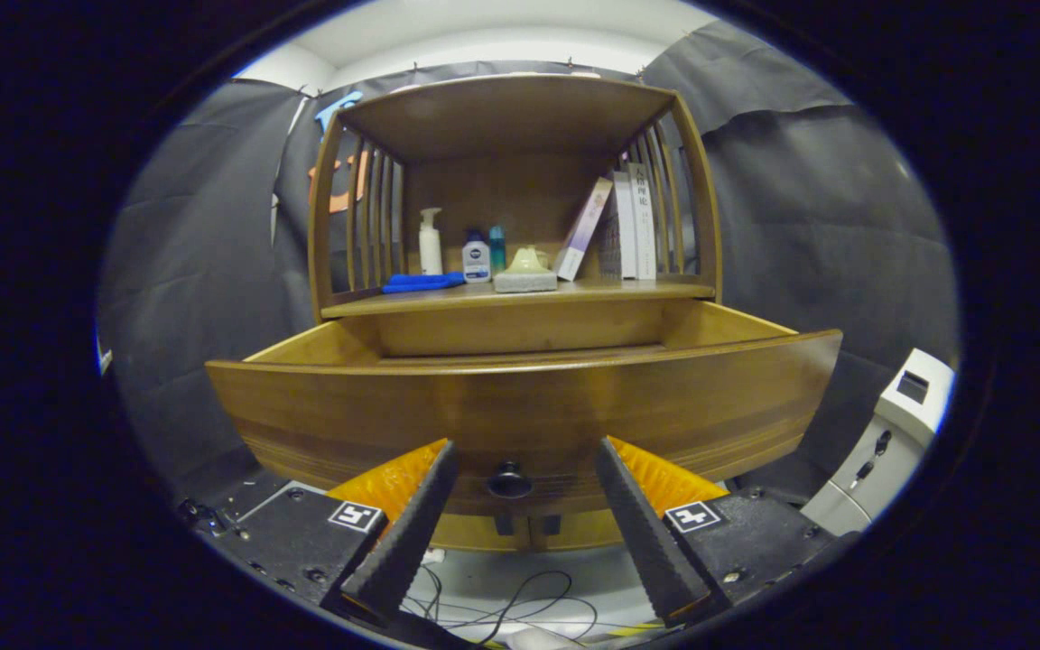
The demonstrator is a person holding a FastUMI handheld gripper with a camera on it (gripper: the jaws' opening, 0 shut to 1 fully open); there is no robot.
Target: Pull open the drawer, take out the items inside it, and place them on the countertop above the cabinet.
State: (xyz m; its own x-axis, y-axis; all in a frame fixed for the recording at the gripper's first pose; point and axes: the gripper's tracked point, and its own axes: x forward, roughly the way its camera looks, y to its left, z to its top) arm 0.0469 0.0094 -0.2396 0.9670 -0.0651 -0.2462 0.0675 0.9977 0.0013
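Wooden cabinet's drawer [520,406] stands open; knob [509,481] between spread tool [524,456].

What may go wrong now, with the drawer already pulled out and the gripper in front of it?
1. The gripper is open, with the knob between its fingers but untouched; reaching in from this low, it may hit the drawer front.
2. The drawer's inside is hidden, so items could be missed.
3. The countertop already holds bottles and books; a placed item may knock them.

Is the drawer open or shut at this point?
Open: the drawer front stands forward of the cabinet with its side walls exposed. The hand-held gripper is open, its knob between the fingers.
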